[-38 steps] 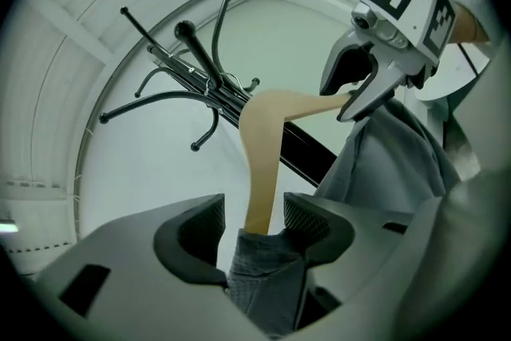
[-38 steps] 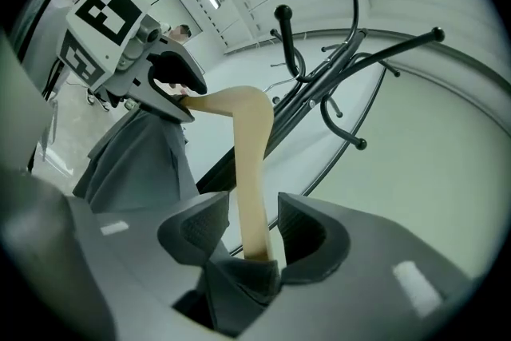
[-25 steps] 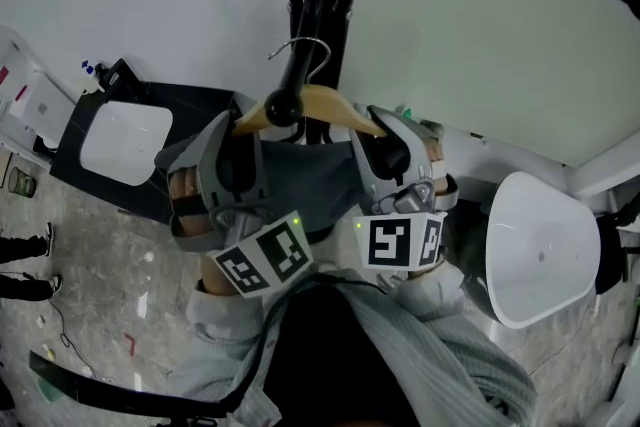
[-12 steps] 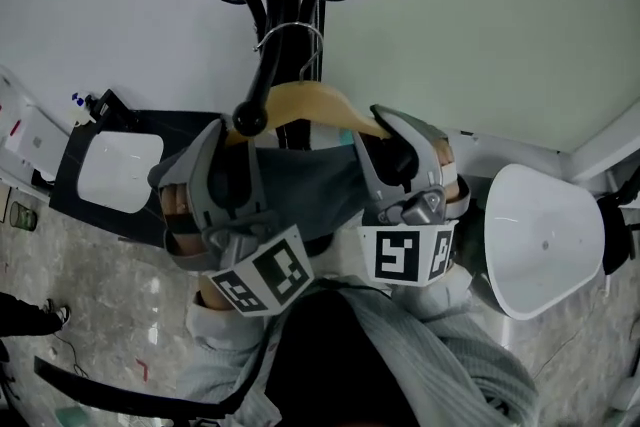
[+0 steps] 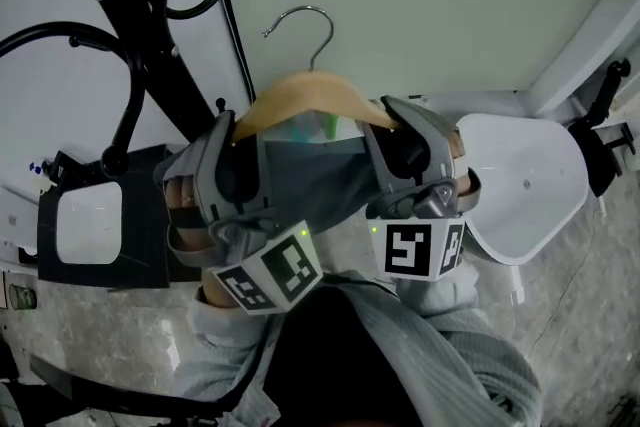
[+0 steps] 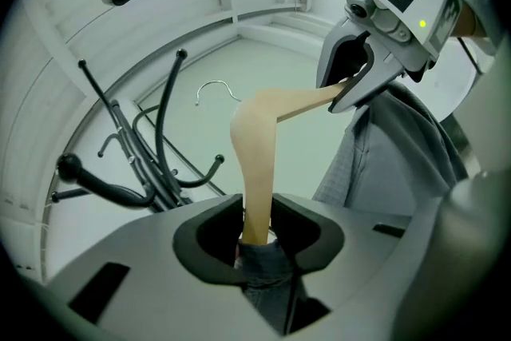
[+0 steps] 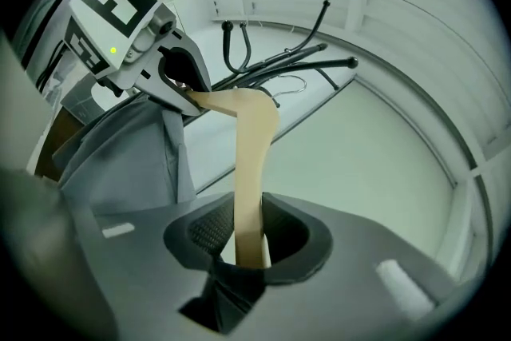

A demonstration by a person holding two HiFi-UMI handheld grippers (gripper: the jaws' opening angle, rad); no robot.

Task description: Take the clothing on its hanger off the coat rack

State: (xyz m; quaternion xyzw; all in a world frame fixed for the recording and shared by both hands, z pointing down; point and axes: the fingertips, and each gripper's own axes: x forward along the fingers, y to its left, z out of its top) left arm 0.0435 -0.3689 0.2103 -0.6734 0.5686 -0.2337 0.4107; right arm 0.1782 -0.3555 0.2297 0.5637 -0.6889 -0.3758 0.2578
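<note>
A wooden hanger (image 5: 310,95) carries a grey garment (image 5: 310,177). Its metal hook (image 5: 300,23) hangs free in front of the wall, apart from the black coat rack (image 5: 130,5) at the upper left. My left gripper (image 5: 238,137) is shut on the hanger's left end and the cloth over it. In the left gripper view the wooden arm (image 6: 257,172) runs up from between the jaws (image 6: 257,234). My right gripper (image 5: 392,130) is shut on the hanger's right end, where the wood (image 7: 254,172) and the cloth sit between its jaws (image 7: 251,247).
A white chair seat (image 5: 520,180) stands close at the right. A black stand with a white pad (image 5: 85,220) sits at the lower left under the rack's curved arms (image 6: 136,164). Behind the hanger is a plain white wall, and below is speckled floor.
The hook has come off the rack's arm. Hanger, garment and both grippers have moved right, away from the rack, which now stands at the view's left.
</note>
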